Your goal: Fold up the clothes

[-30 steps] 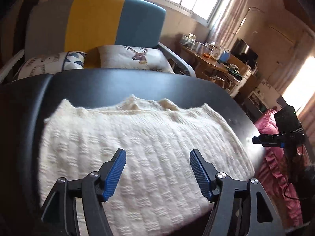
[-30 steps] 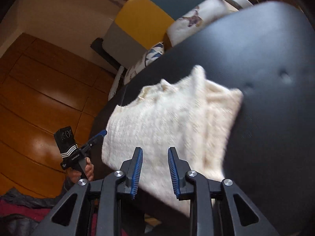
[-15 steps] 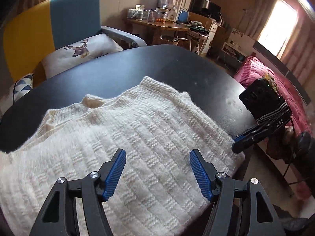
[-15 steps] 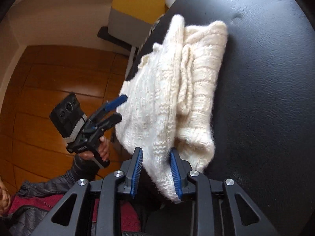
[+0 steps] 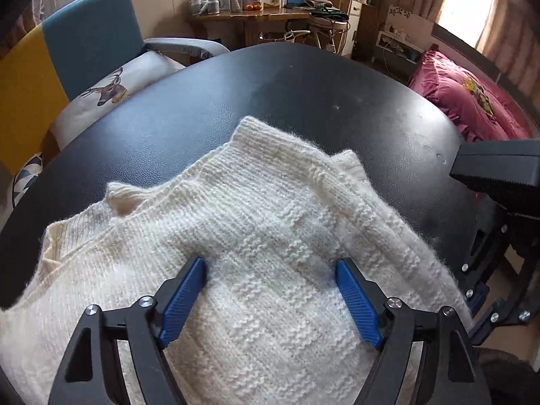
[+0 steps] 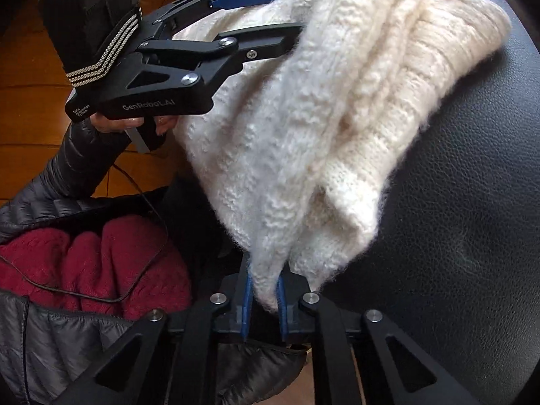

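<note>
At six o'clock, right tool closing on sweater corner; left tool opening wide above; advise firm pinch before lifting off bench

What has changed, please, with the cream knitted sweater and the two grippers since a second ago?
The right gripper came down to the near corner of the cream knitted sweater; its jaws are closing, pads pinching that corner. The left gripper swung across the sweater and closer; its jaws are opening, fabric lying between them, not gripped. The sweater stayed folded on the black padded table.
</note>
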{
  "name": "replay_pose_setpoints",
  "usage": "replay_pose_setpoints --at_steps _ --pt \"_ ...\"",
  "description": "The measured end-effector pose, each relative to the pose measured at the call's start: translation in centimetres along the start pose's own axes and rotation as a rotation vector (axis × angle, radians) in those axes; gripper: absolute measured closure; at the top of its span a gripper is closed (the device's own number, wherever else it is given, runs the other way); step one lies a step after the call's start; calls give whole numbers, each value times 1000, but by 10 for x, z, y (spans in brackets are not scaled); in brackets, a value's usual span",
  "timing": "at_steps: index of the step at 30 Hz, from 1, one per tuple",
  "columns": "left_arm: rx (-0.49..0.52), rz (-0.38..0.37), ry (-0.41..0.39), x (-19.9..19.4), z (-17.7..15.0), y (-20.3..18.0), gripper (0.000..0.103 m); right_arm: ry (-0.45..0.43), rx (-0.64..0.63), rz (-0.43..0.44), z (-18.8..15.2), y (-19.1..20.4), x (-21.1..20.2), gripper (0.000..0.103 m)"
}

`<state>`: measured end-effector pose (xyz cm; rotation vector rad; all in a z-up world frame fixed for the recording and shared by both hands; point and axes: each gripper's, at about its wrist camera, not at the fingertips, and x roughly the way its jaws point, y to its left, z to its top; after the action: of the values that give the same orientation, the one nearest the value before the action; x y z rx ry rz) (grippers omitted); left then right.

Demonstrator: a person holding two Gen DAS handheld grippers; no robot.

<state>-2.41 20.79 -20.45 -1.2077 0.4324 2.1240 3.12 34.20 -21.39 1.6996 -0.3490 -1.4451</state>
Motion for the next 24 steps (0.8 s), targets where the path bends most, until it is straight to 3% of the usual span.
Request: replay_pose_setpoints --at_steps 4,7,10,12,16,21,24 --pt "-41 -26 -51 -18 -5 1 22 -70 39 -8 -11 3 -8 91" --pt "-151 -56 -117 -51 -17 22 22 -151 75 -82 -21 12 -28 78" --pt "-265 -35 -184 -92 -45 54 22 -261 63 -215 -28 35 -53 76" --pt "-354 -9 -214 -119 -75 79 22 -340 34 -282 -29 56 -65 76" --pt "-535 91 -245 -167 -147 132 22 -494 -101 -300 -17 109 -55 76" --pt "-727 246 -268 -218 -247 180 22 -527 -154 -339 44 131 -11 76" --pt "-800 257 -265 -231 -294 197 22 -500 -142 -397 71 136 22 76"
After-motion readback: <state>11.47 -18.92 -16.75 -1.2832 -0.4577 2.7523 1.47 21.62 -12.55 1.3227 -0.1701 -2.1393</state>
